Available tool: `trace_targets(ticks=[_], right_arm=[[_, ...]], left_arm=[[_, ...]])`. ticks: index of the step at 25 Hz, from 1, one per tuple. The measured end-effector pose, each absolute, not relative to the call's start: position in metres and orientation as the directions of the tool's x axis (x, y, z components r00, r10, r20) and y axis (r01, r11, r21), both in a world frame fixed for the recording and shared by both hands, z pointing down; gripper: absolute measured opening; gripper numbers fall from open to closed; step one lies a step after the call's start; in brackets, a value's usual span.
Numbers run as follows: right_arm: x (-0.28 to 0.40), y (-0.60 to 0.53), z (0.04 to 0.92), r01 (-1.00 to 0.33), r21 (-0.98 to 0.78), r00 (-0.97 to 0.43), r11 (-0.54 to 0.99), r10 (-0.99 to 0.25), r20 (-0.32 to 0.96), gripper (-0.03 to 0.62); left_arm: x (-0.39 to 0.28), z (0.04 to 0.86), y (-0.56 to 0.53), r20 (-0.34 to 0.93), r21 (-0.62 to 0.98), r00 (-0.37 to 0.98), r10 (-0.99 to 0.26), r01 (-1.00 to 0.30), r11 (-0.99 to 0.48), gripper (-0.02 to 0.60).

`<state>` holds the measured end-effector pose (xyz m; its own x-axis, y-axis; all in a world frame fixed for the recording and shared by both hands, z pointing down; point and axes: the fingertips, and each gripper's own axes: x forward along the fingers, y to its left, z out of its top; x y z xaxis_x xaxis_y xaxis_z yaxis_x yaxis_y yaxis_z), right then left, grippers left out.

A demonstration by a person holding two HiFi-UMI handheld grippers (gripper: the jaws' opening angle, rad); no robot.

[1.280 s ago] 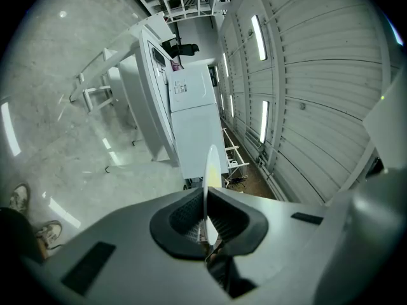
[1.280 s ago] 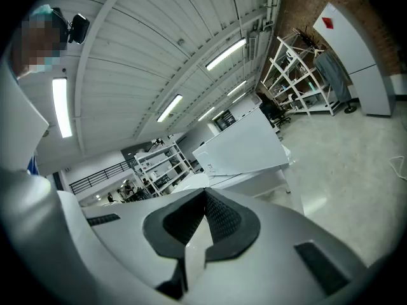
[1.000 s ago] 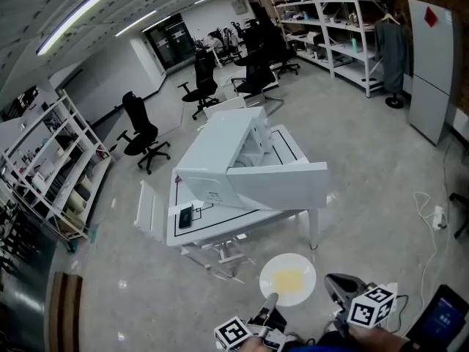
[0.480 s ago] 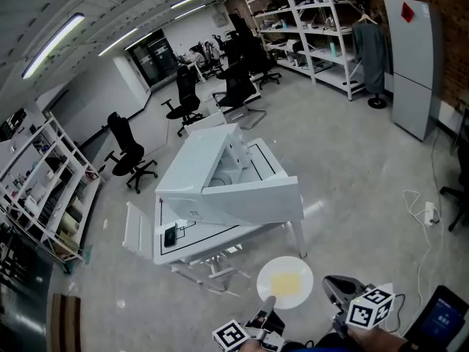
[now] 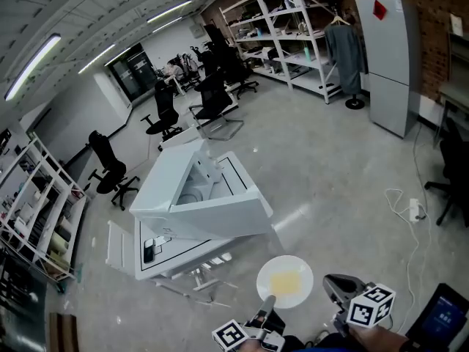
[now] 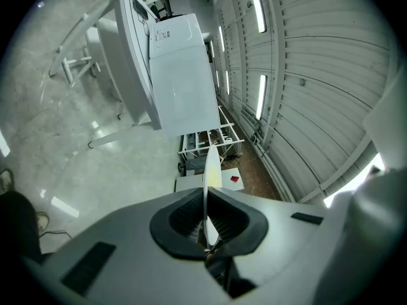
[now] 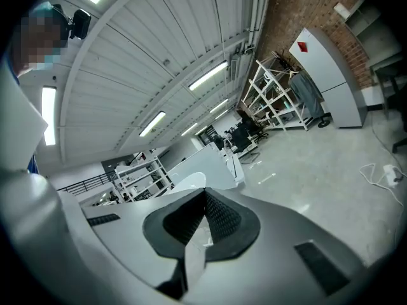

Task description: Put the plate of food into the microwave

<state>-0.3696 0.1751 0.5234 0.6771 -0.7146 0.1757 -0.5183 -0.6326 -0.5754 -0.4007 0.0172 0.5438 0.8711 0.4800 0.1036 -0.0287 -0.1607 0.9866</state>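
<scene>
Polished grey concrete floor [image 5: 330,160] fills a big workshop, with white shelving [image 5: 293,35] along the brick far wall, a tall grey cabinet [image 5: 387,64] at the right and black office chairs [image 5: 212,97] scattered behind. Left of centre stands a white table [image 5: 124,251] carrying the white microwave [image 5: 183,185], whose door [image 5: 220,220] hangs open toward the camera, showing the cavity. Well apart from it, low in the head view, the round white plate [image 5: 302,268] is held level in the air. The left gripper [image 5: 267,301] is clamped on the plate's near rim, and its own view shows the plate edge-on, pinched between the two dark pads. Just right of the plate, without touching it, the right gripper [image 5: 333,284] has its jaws closed together on nothing, its marker cube [image 5: 371,306] facing up. A flat patch of yellow food [image 5: 285,280] lies in the plate's middle.
</scene>
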Motion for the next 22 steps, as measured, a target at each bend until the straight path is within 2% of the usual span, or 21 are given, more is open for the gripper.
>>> trace_targets(ticks=[11, 22], right_arm=[[-0.348, 0.232, 0.532, -0.436, -0.588, 0.745, -0.681, -0.640, 0.188, 0.002], [-0.276, 0.285, 0.534, -0.344, -0.576, 0.818, -0.742, -0.538, 0.203, 0.002]], left_arm=[[-0.356, 0.553, 0.072, 0.117, 0.987, 0.817, 0.565, -0.032, -0.159, 0.015], [-0.262, 0.559, 0.129, 0.101, 0.990, 0.744, 0.660, -0.012, -0.138, 0.015]])
